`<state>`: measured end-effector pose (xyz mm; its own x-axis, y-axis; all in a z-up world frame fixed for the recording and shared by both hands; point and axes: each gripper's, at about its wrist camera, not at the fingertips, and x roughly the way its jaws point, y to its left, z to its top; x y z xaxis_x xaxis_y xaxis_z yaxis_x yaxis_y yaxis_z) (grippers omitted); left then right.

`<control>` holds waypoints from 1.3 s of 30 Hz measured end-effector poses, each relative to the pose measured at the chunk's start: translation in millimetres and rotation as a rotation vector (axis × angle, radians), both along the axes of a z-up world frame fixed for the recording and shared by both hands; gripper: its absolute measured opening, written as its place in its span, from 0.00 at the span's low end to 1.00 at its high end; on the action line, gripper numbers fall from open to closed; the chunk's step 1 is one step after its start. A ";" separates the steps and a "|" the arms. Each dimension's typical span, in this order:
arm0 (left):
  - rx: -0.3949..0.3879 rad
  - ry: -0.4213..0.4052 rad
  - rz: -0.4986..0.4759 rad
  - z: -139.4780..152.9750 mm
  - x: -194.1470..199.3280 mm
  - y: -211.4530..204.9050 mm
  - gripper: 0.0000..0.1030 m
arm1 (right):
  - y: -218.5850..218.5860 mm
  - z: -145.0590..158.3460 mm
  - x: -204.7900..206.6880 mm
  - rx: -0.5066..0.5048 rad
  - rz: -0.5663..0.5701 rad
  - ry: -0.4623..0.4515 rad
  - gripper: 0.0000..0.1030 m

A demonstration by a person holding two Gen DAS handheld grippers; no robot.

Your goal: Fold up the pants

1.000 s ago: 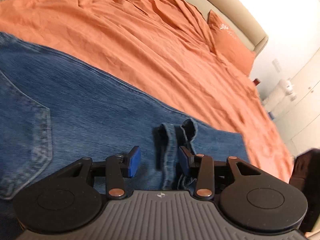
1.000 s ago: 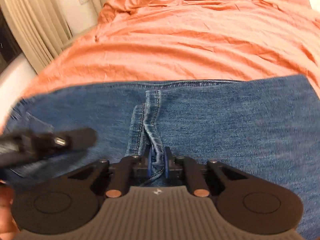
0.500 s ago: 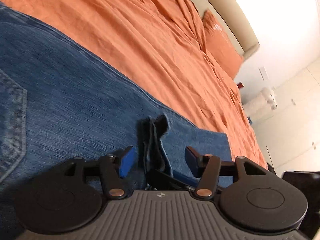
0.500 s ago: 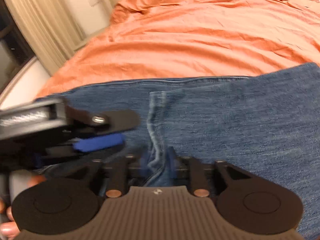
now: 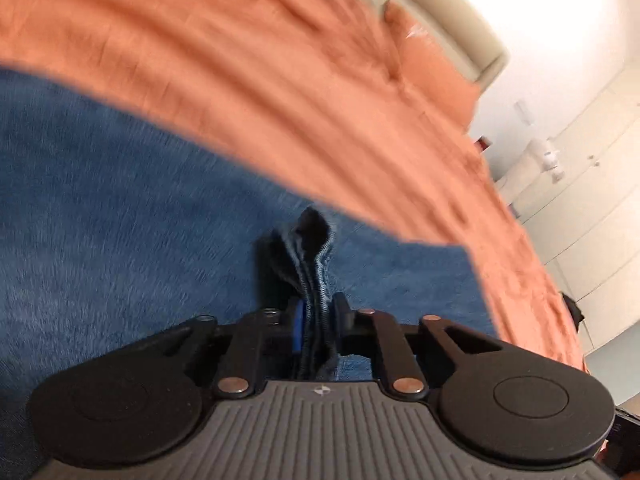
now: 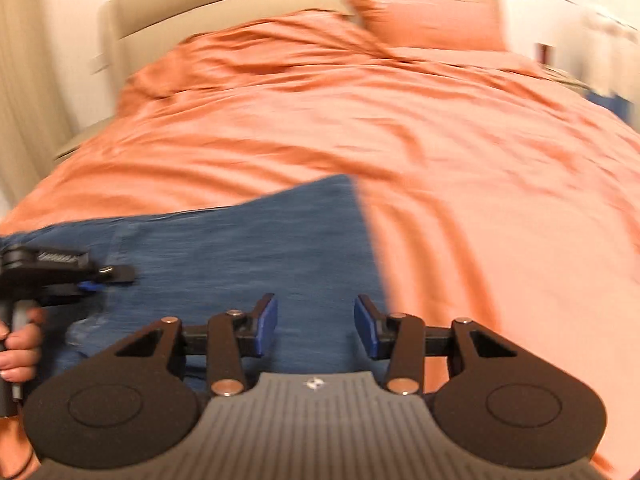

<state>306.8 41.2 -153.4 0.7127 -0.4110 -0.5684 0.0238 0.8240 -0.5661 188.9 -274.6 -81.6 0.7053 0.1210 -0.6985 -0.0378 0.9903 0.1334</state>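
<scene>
Blue denim pants (image 5: 120, 240) lie spread on an orange bedsheet (image 5: 280, 100). In the left wrist view my left gripper (image 5: 316, 320) is shut on a bunched hem of the pants (image 5: 312, 256), which stands up between the pads. In the right wrist view my right gripper (image 6: 316, 324) is open and empty, low over the pants (image 6: 248, 248) near their right edge. The left gripper (image 6: 92, 280) shows at the far left of that view, held by a hand. Both views are motion-blurred.
An orange pillow (image 6: 424, 20) lies against a beige headboard (image 6: 240, 4) at the far end of the bed. White cupboards (image 5: 592, 208) stand to the right of the bed. A curtain (image 6: 16, 80) hangs at the left.
My left gripper has closed on the bunched hem that the right gripper was holding. My right gripper has let go, opened and swung to the right along the pants.
</scene>
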 end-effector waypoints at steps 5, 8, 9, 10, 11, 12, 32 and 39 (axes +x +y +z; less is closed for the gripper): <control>-0.008 -0.180 -0.028 61.5 -18.9 -0.3 0.12 | -25.6 5.2 -13.7 -0.038 -0.004 -0.005 0.18; 0.035 -0.082 -0.020 43.5 -10.3 7.9 0.12 | -22.6 1.4 -12.3 -0.053 0.027 0.005 0.16; 0.039 -0.047 -0.011 33.5 -7.6 11.2 0.12 | -17.5 -1.5 -9.8 -0.056 0.038 0.010 0.15; 0.049 -0.016 -0.003 23.5 -4.3 12.4 0.12 | -12.1 -4.4 -6.8 -0.058 0.052 0.011 0.13; 0.067 0.003 0.005 15.2 -1.6 13.1 0.12 | -4.9 -6.9 -2.2 -0.064 0.069 0.012 0.12; 0.078 0.023 0.010 9.2 0.2 14.5 0.12 | 3.7 -10.5 2.6 -0.073 0.091 0.019 0.12; 0.092 0.001 0.106 11.9 7.9 30.6 0.38 | 34.5 -8.8 145.8 -0.186 0.174 0.035 0.05; 0.138 0.044 0.072 -7.5 26.4 19.2 0.28 | 30.6 -57.7 203.0 -0.192 0.135 0.167 0.04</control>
<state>333.2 60.4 -161.0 0.7107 -0.2755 -0.6473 -0.0607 0.8927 -0.4466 391.9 -244.0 -139.3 0.5652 0.0604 -0.8228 -0.1649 0.9855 -0.0409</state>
